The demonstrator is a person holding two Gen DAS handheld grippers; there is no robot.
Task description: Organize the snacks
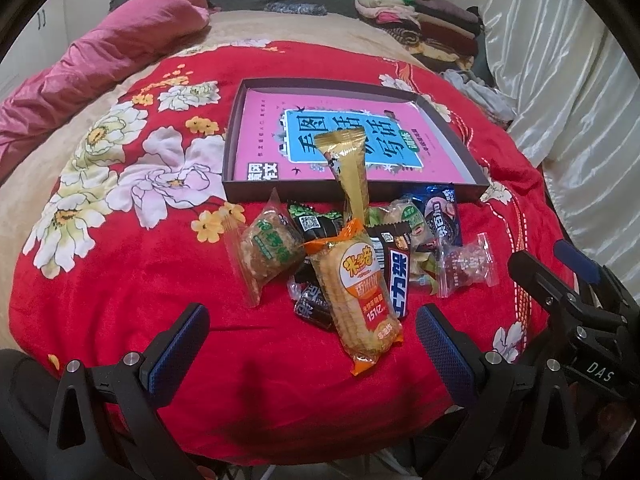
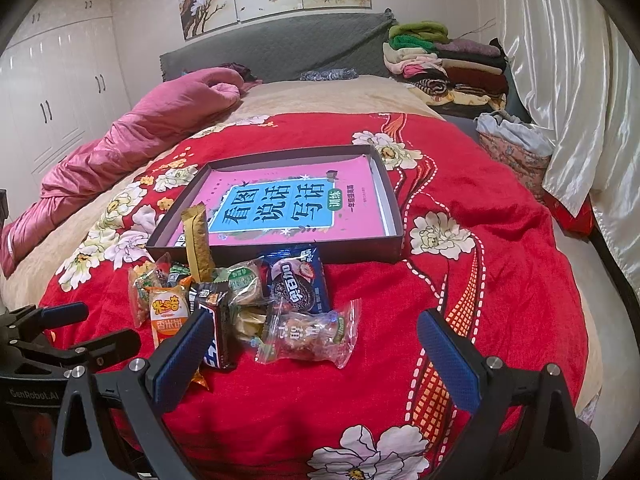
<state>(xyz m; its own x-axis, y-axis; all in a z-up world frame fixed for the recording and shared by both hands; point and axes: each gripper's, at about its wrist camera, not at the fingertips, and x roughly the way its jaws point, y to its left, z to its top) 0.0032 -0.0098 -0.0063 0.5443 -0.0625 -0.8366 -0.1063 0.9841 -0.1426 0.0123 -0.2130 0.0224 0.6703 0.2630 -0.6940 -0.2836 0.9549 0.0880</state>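
The left gripper (image 1: pixel 312 344) is spread wide and holds nothing. The right gripper (image 2: pixel 316 344) is spread wide too, with nothing between its fingers. Both hang low over a red blanket (image 1: pixel 120 280) with big flowers on it. Right in front of the left gripper is a pile of snacks (image 1: pixel 352 256). An orange rice cake pack (image 1: pixel 360 296) lies closest, pointing at the gap between the fingers. A gold bar (image 1: pixel 352 176) sticks up behind it and leans on the box (image 1: pixel 236 136). A clear bag of candy (image 2: pixel 308 332) lies just ahead of the right gripper, a bit toward its left finger. A blue cookie pack (image 2: pixel 296 284) lies behind that bag. The box is open and sits past the pile. A pink book (image 2: pixel 280 204) lies flat inside it.
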